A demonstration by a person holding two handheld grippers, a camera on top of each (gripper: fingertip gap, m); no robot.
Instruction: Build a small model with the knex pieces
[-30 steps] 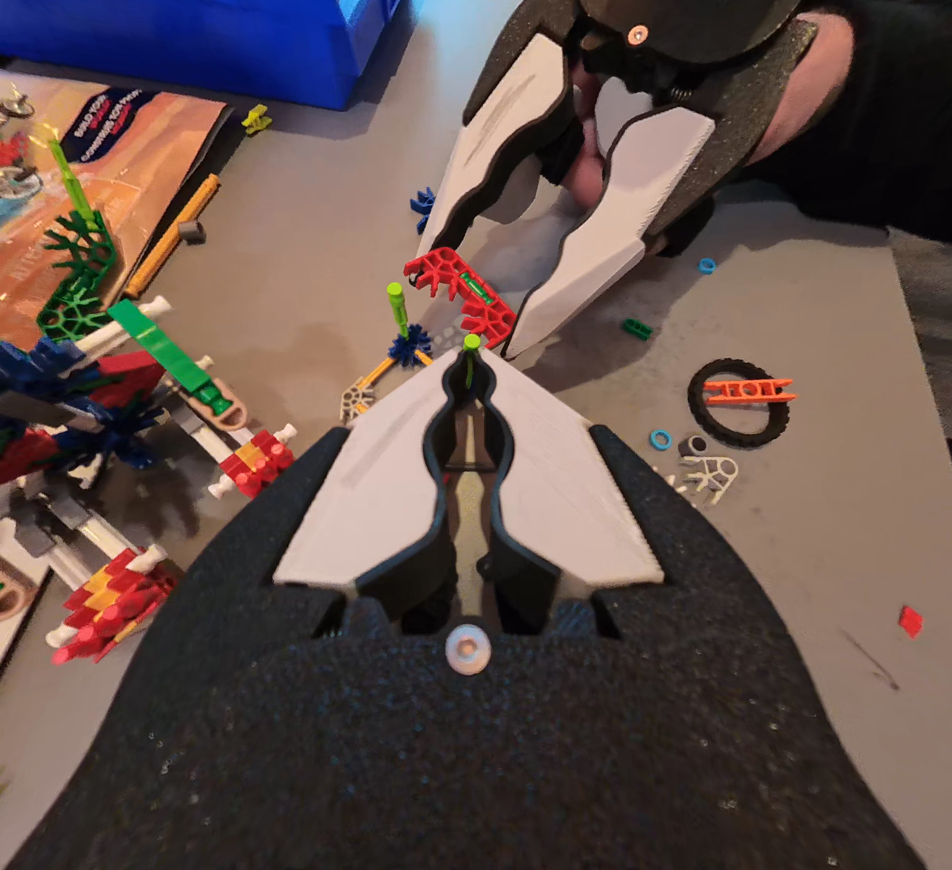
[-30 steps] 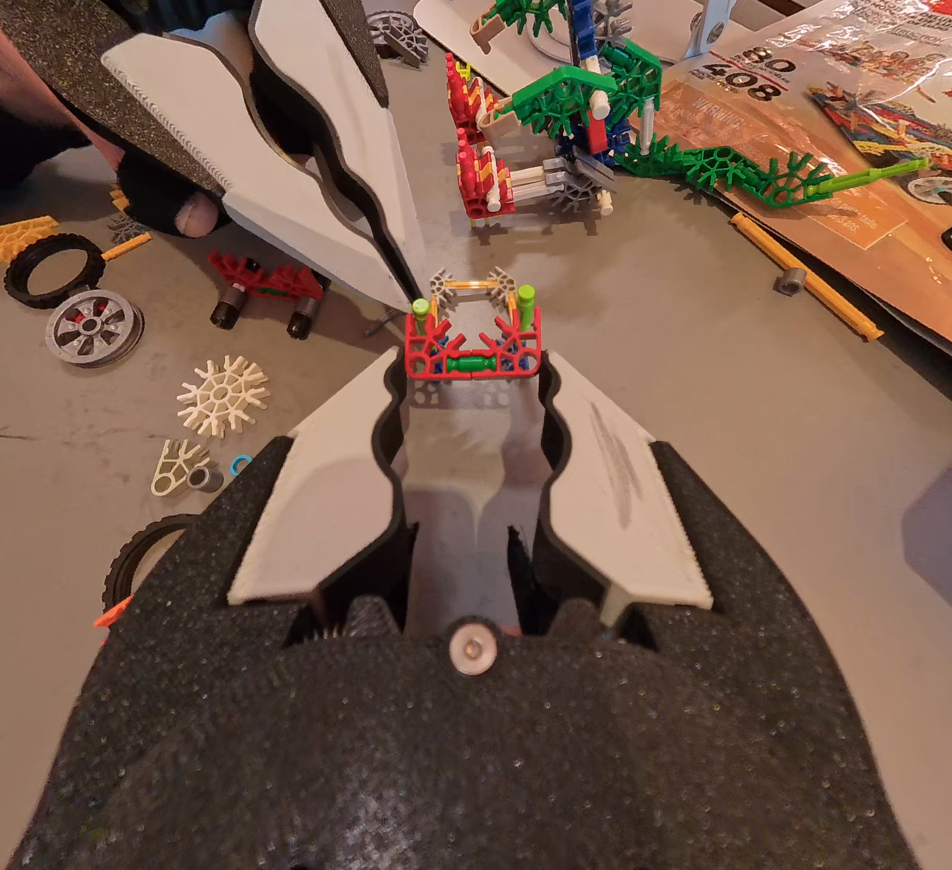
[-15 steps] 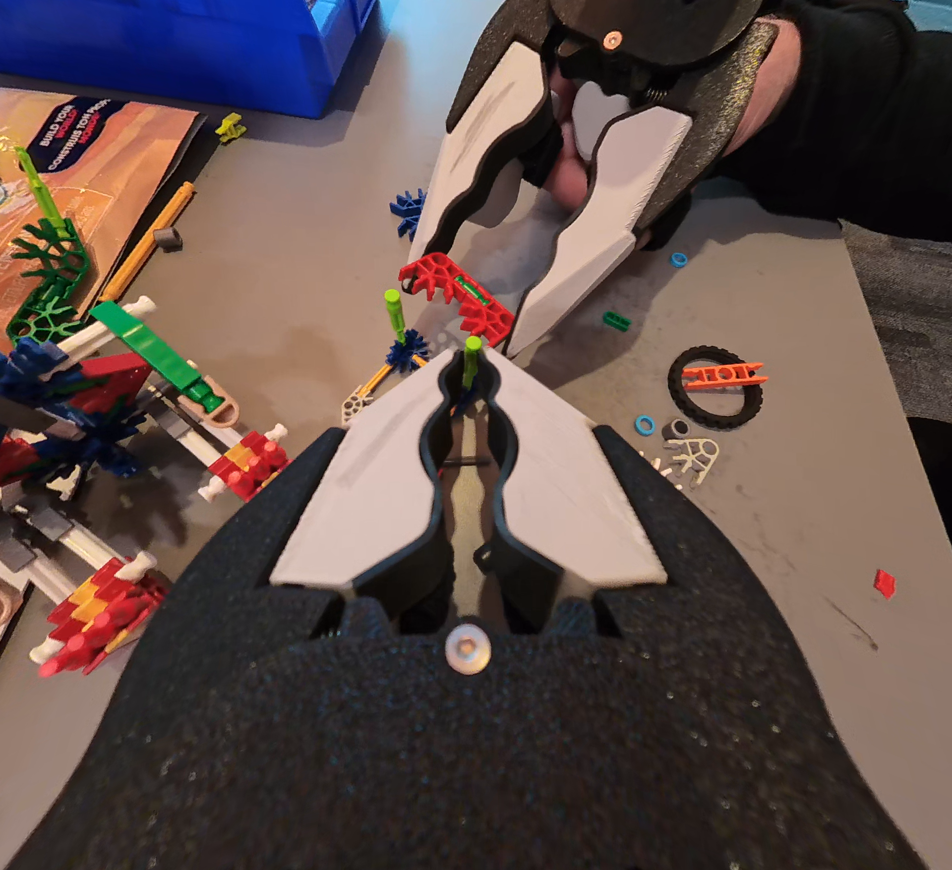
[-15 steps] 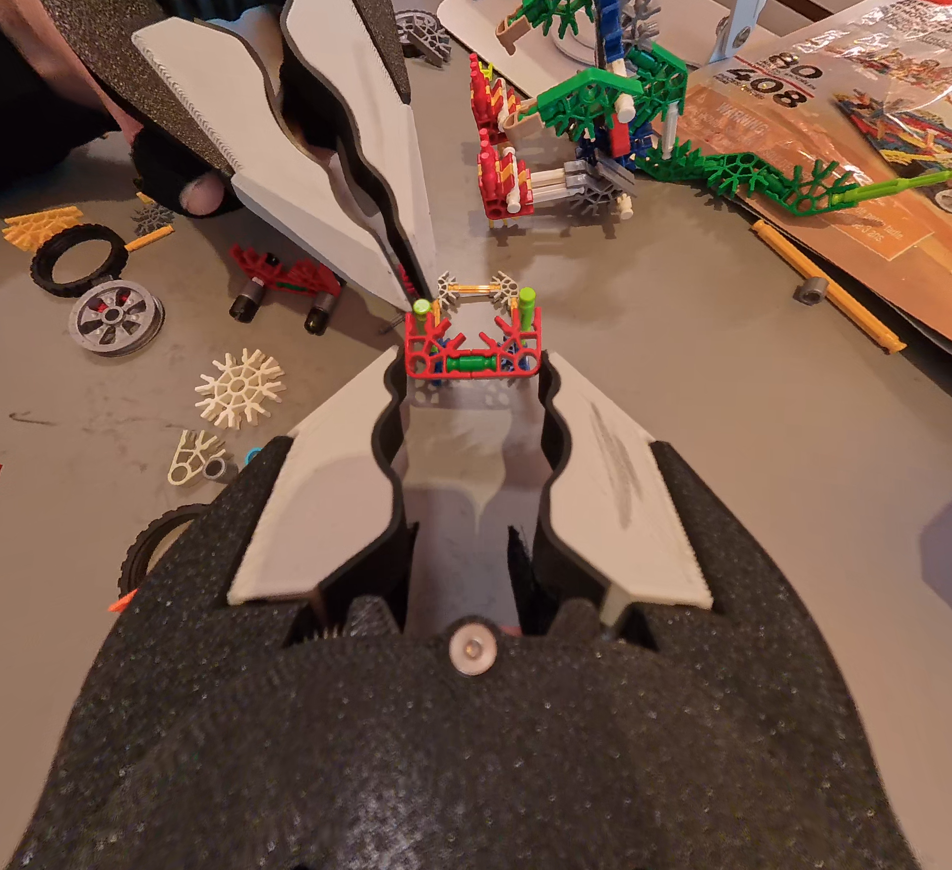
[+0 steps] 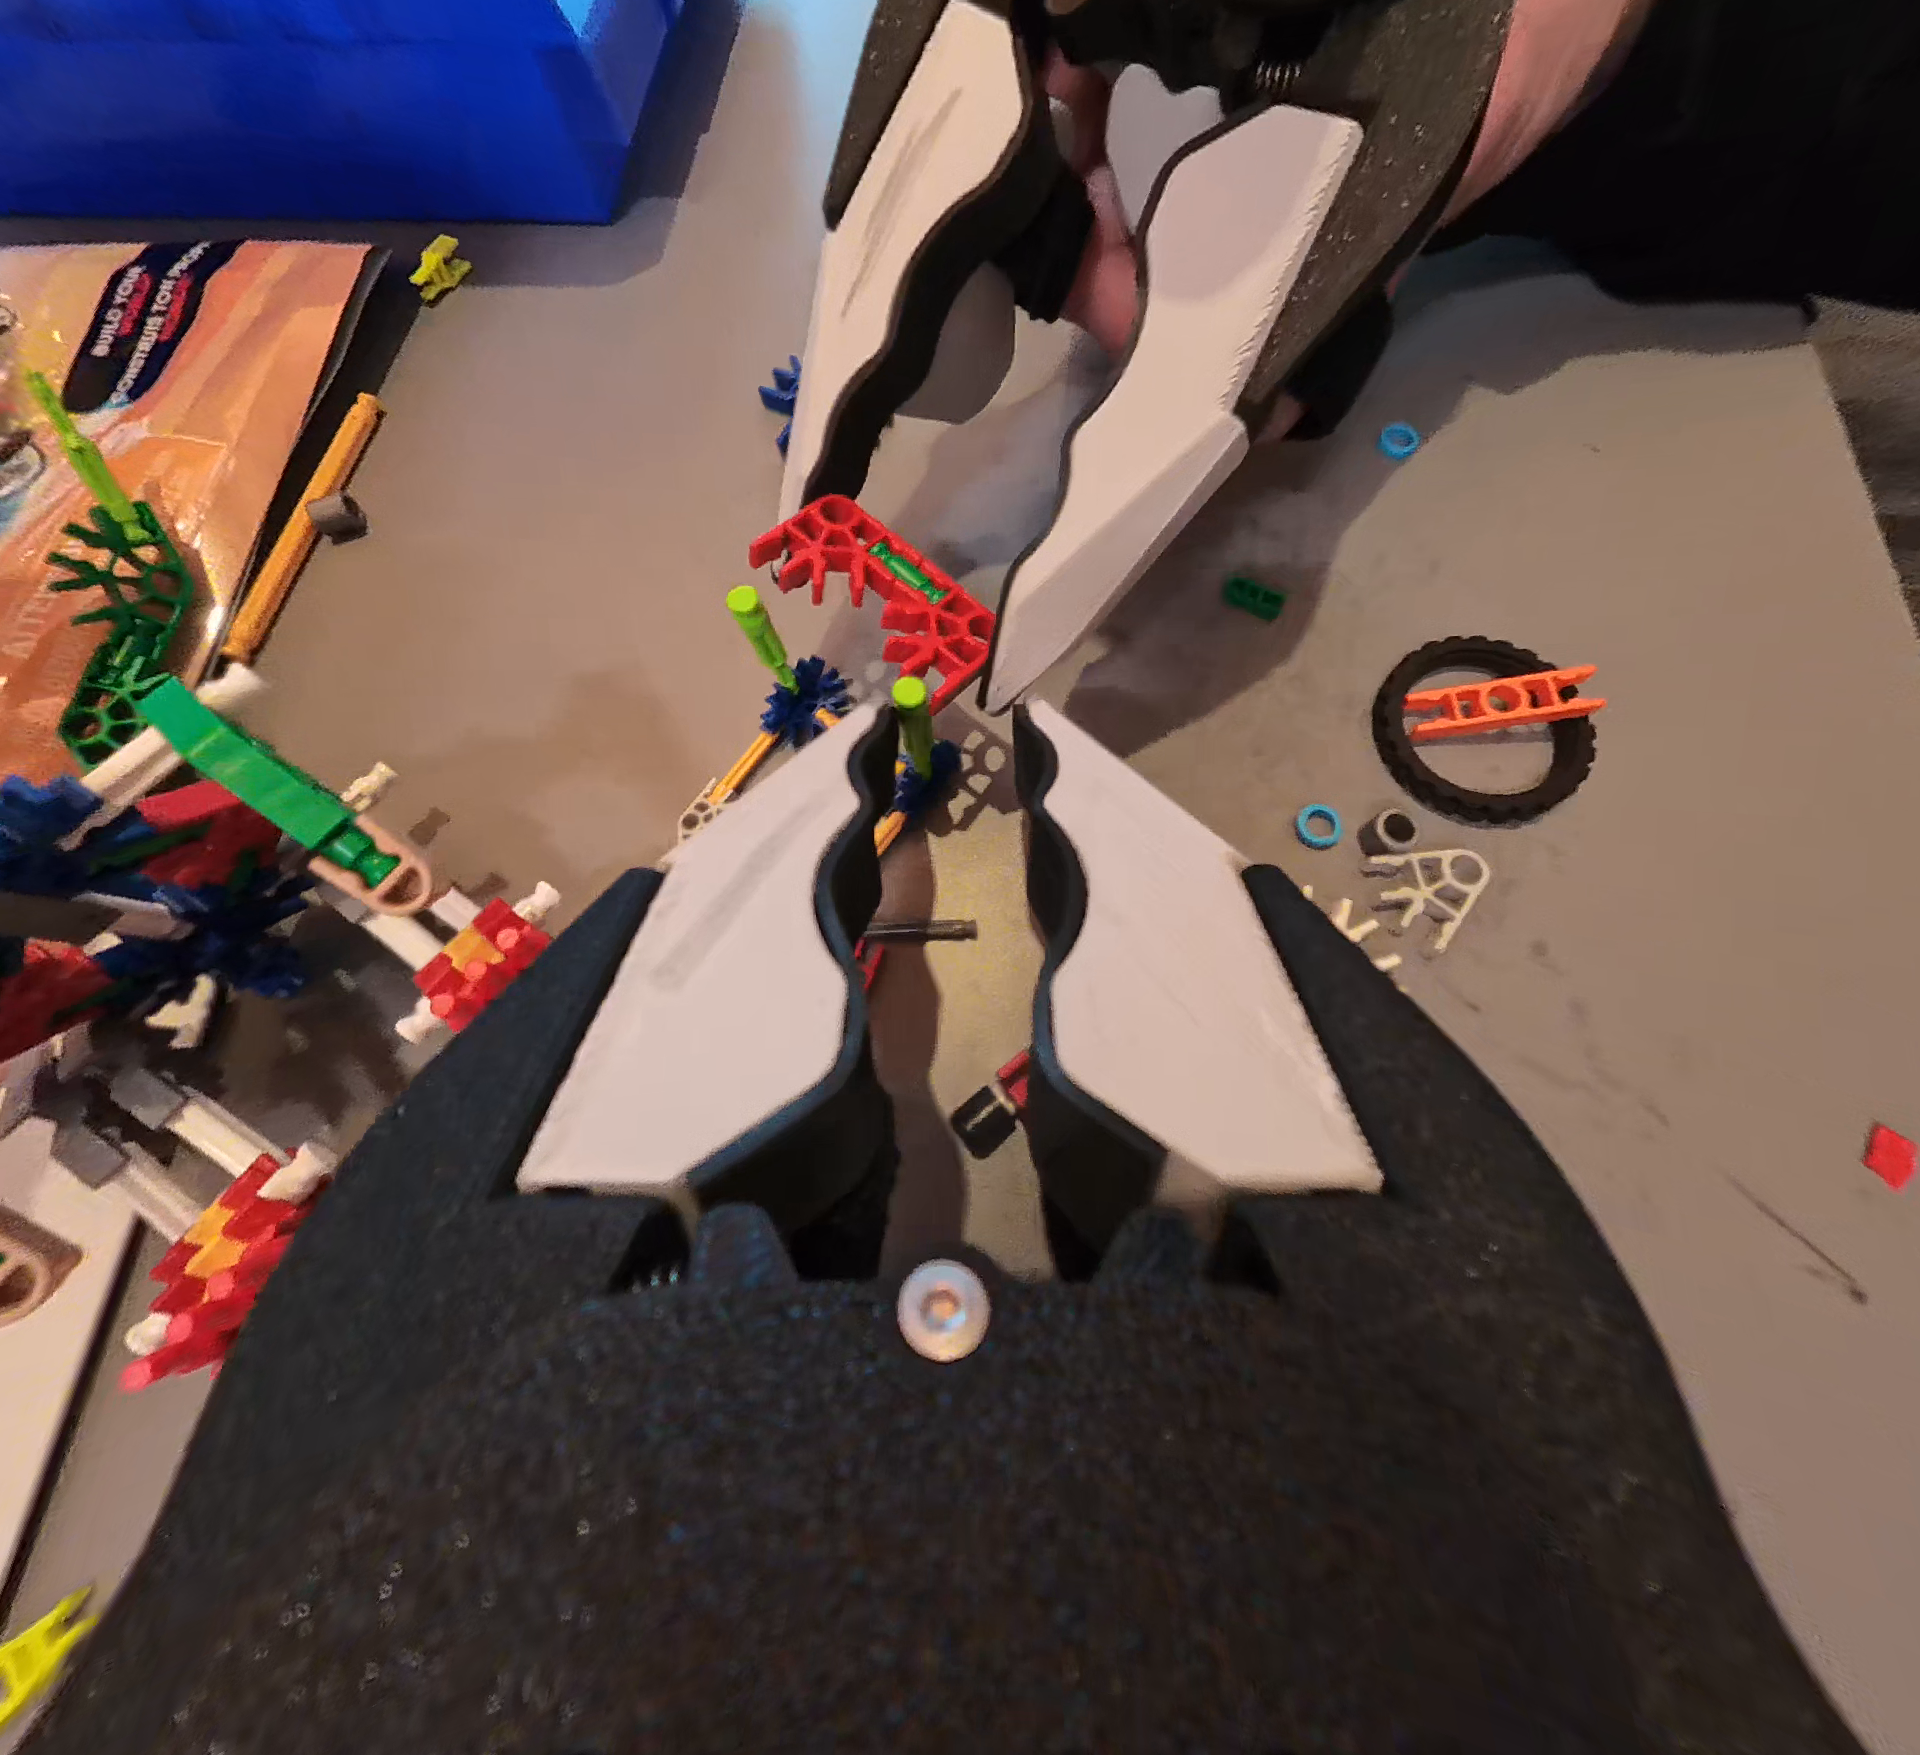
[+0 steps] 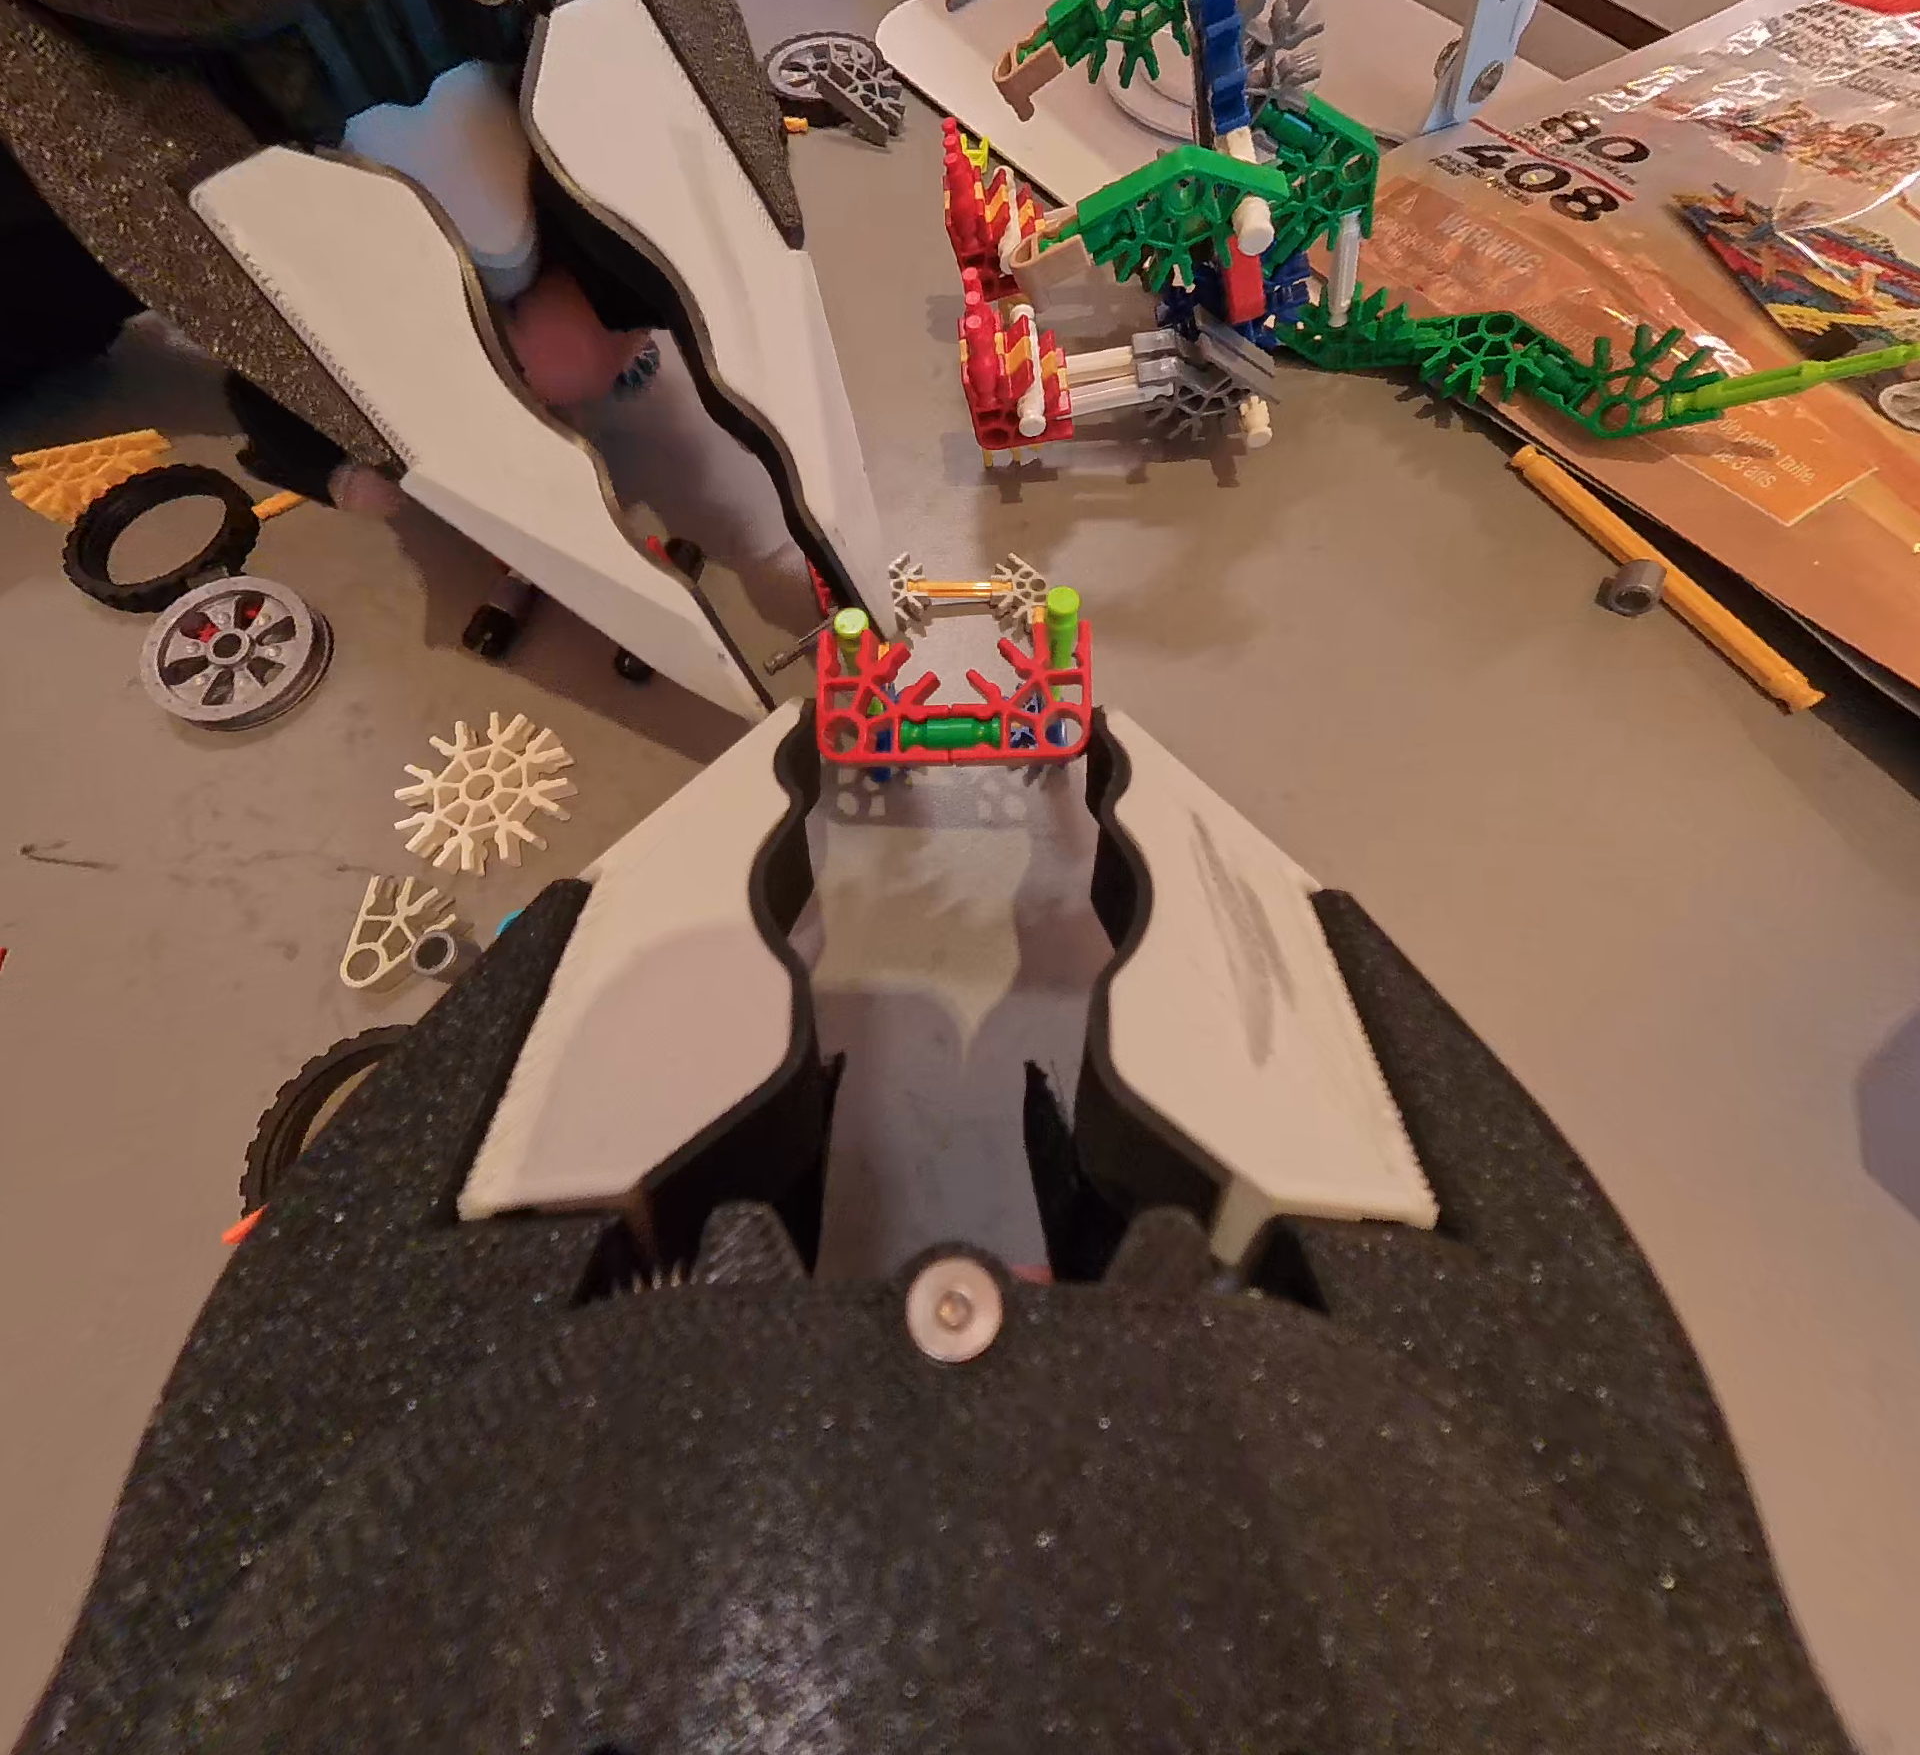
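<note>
A small assembly sits on the grey table: a red connector frame (image 6: pixel 842 729) with a green rod in it, two upright lime rods (image 6: pixel 1062 614) and blue connectors (image 5: pixel 800 708) below. My right gripper (image 6: pixel 951 729) is shut on the red frame, one fingertip on each end; it also shows in the left wrist view (image 5: pixel 904 593). My left gripper (image 5: pixel 945 718) is open, and the nearer lime rod (image 5: pixel 909 703) stands between its tips, close to the left finger. In the right wrist view the left gripper (image 6: pixel 821 656) reaches in from the upper left.
A blue bin (image 5: pixel 312 22) and a booklet (image 5: pixel 187 375) lie at the far left. A large green, red and blue model (image 6: pixel 1195 230) stands behind the assembly. Nearby lie a tyre with an orange piece (image 5: pixel 1486 729), a grey wheel (image 6: pixel 234 651), a white snowflake connector (image 6: pixel 483 791) and a yellow rod (image 6: pixel 1662 583).
My left gripper was shut on the lime rod and has opened, letting it go. My right gripper keeps its hold on the red frame.
</note>
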